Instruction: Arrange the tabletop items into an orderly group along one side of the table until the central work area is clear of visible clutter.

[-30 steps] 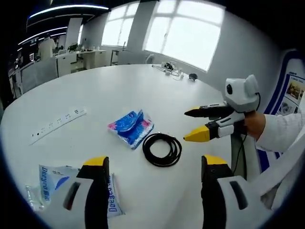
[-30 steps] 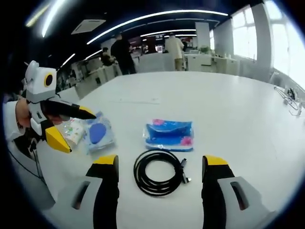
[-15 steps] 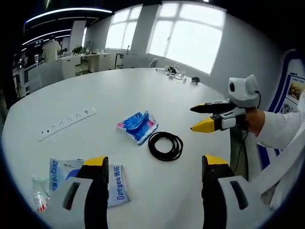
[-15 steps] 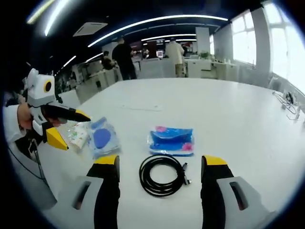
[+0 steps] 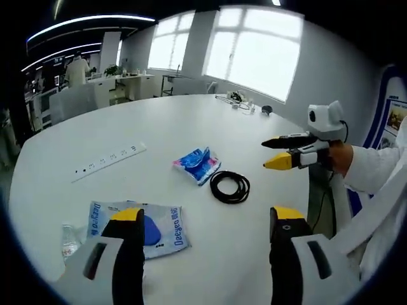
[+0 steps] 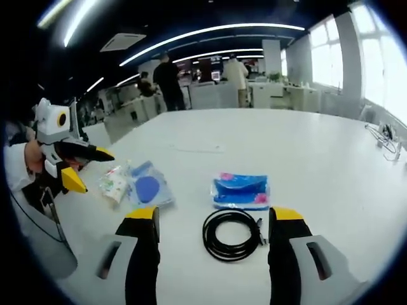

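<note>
Tabletop [image 5: 191,127] is lying white and wide under both of my tools, and I am holding them above its near edge. In the left gripper view, going left to right, I am seeing a small clear bottle [image 5: 68,235] by the near edge, then a flat blue-and-white packet [image 5: 159,223] touching my left hand-held gripper [image 5: 202,219], whose jaws are standing apart with nothing between them. Farther in, a white power strip [image 5: 108,161] is lying toward the far left edge. A blue and pink tissue pack [image 5: 198,163] is sitting near the middle, with a coiled black cable [image 5: 229,187] just beside it on the right. My right hand-held gripper [image 5: 275,152] is hovering at the right edge, jaws parted, empty.

In the right gripper view, the left tool [image 6: 86,168] is hanging at the left edge, its jaws apart. Next to it the bottle [image 6: 114,184] and packet [image 6: 147,188] are lying together, then the cable [image 6: 233,234] between my right tool's [image 6: 213,219] open jaws, with the tissue pack [image 6: 240,190] just beyond it.
</note>
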